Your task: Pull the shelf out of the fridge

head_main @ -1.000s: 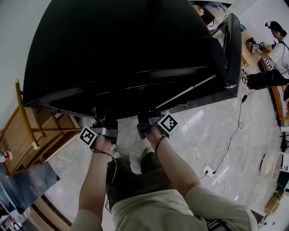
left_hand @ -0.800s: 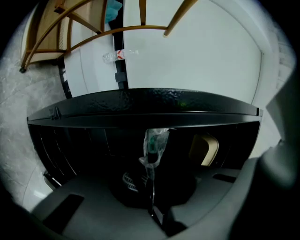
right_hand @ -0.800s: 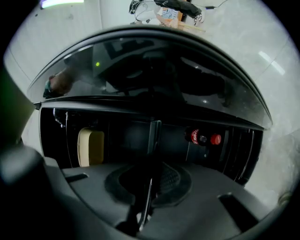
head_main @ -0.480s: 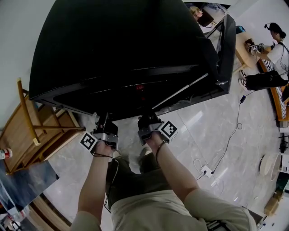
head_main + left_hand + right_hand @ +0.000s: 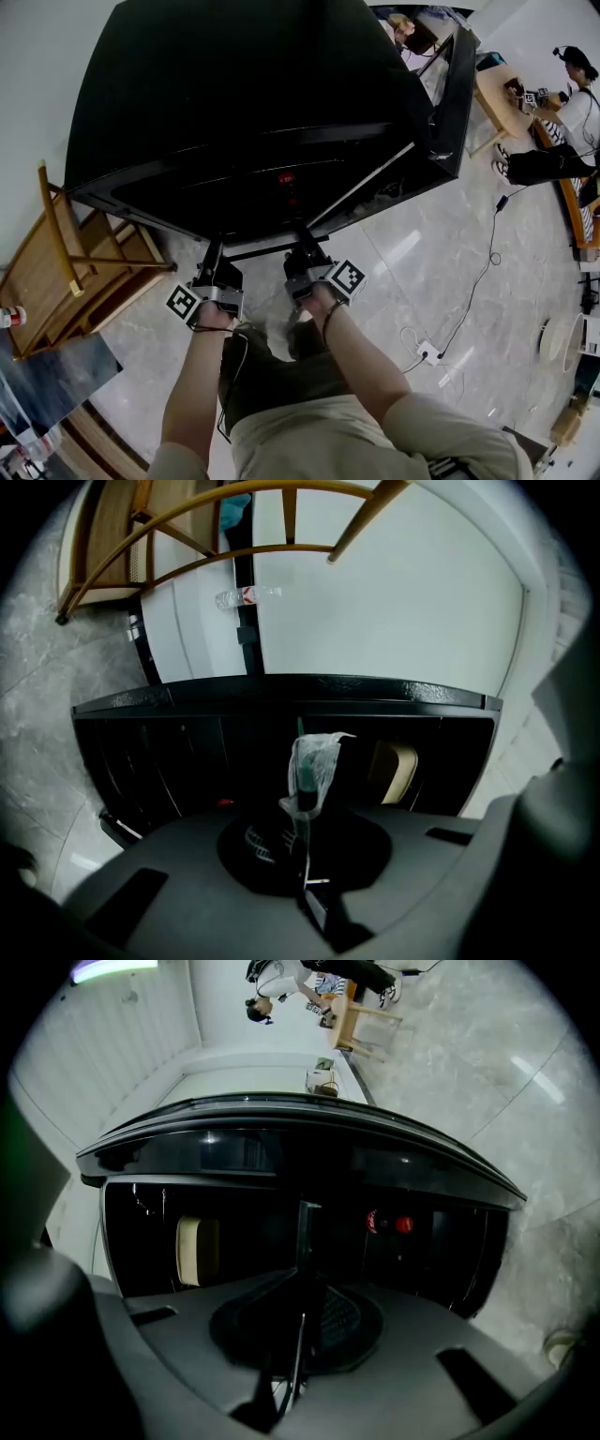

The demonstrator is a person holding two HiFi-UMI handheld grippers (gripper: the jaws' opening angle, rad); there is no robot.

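Note:
A black fridge stands in front of me with its door swung open to the right. The front edge of its shelf shows as a dark bar just outside the opening. My left gripper and right gripper are both shut on that edge, side by side. In the left gripper view the left gripper clamps the thin shelf edge, where a scrap of clear plastic hangs. In the right gripper view the right gripper holds the same thin shelf edge.
A wooden chair stands close on the left. A cable and power strip lie on the tiled floor at right. A person sits by a small table at far right. Red-capped items sit inside the fridge.
Both grippers have drawn back a little toward me, still shut, and the shelf's front bar now shows outside the fridge opening.

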